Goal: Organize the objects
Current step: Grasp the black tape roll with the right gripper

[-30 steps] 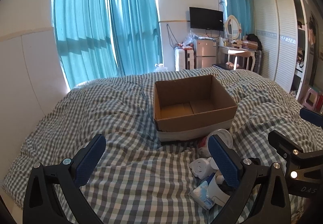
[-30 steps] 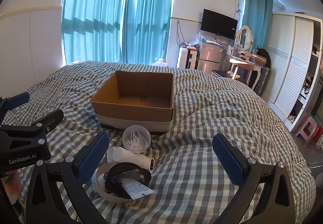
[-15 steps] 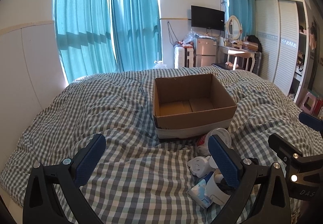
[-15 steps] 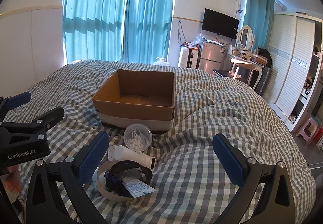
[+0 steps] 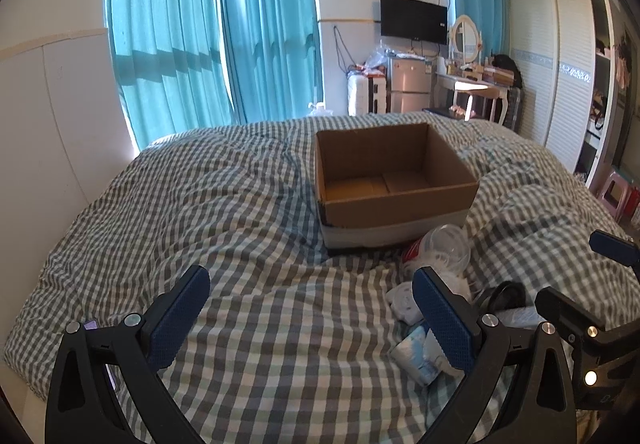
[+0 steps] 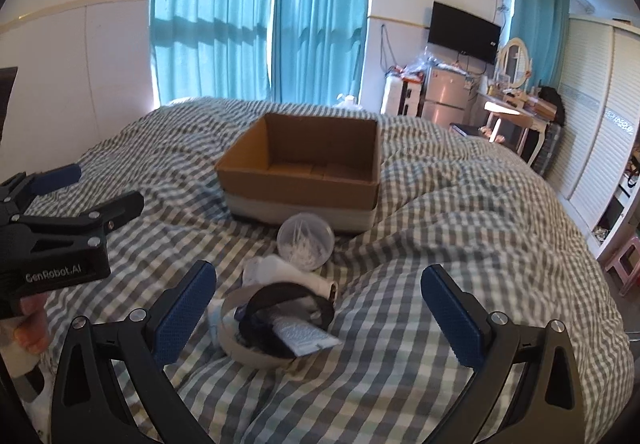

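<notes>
An open, empty cardboard box [image 5: 394, 179] [image 6: 304, 171] stands on the checked bed. In front of it lies a small pile: a clear round tub of cotton swabs [image 6: 306, 241] [image 5: 446, 246], a white bottle [image 6: 288, 272], a black ring [image 6: 288, 304] on a grey band, a tube [image 6: 306, 336] and a tissue pack [image 5: 412, 350]. My left gripper [image 5: 312, 312] is open and empty, left of the pile. My right gripper [image 6: 318, 308] is open and empty, with the pile between its fingers.
The checked duvet [image 5: 248, 211] is rumpled, with a raised fold [image 6: 460, 244] right of the pile. A white wall [image 5: 52, 115] borders the bed's left side. Wardrobe [image 6: 600, 115], desk, fridge and pink stool [image 5: 618, 195] stand beyond the bed.
Both grippers have moved forward a little and tilted down toward the pile and the box. Both stayed open. Nothing on the bed has moved.
</notes>
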The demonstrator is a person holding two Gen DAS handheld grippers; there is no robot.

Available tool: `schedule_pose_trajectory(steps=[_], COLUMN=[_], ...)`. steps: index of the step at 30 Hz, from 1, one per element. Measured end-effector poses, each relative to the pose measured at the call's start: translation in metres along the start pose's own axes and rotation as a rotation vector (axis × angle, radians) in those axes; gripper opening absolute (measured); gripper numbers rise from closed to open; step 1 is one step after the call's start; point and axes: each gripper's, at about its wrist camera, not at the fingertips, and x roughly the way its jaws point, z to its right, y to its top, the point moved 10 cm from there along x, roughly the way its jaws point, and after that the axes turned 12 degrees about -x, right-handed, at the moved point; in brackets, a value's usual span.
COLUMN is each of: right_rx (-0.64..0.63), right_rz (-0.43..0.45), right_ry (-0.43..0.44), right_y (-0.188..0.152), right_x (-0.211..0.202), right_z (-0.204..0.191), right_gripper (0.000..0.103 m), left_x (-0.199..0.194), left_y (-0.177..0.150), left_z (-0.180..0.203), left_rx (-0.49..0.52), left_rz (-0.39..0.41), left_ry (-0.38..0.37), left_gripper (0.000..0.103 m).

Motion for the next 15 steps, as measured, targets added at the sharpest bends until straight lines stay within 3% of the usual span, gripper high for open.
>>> schedule_pose_trajectory(steps=[2, 3, 15], right_rx=[-0.005, -0.009, -0.030], right_rz=[-0.024, -0.033, -0.142], right_ry=[0.021, 0.031, 0.116], right_y=[-0.008, -0.011, -0.041], right_x=[0.007, 0.010, 0.051], right_z=[-0.006, -0.009, -0.036], right_gripper=[0.103, 0.103, 0.103], left_x=[0.004, 0.006, 0.027], left_y=[-0.006, -0.008, -0.028], left_z=[-0.004, -0.015, -0.030], left_rx=[-0.002, -0.072, -0.097], left_rz=[-0.015, -0.012, -0.077], left_ry=[0.006, 0.104, 0.112], left_gripper=[0.103, 0.103, 0.103])
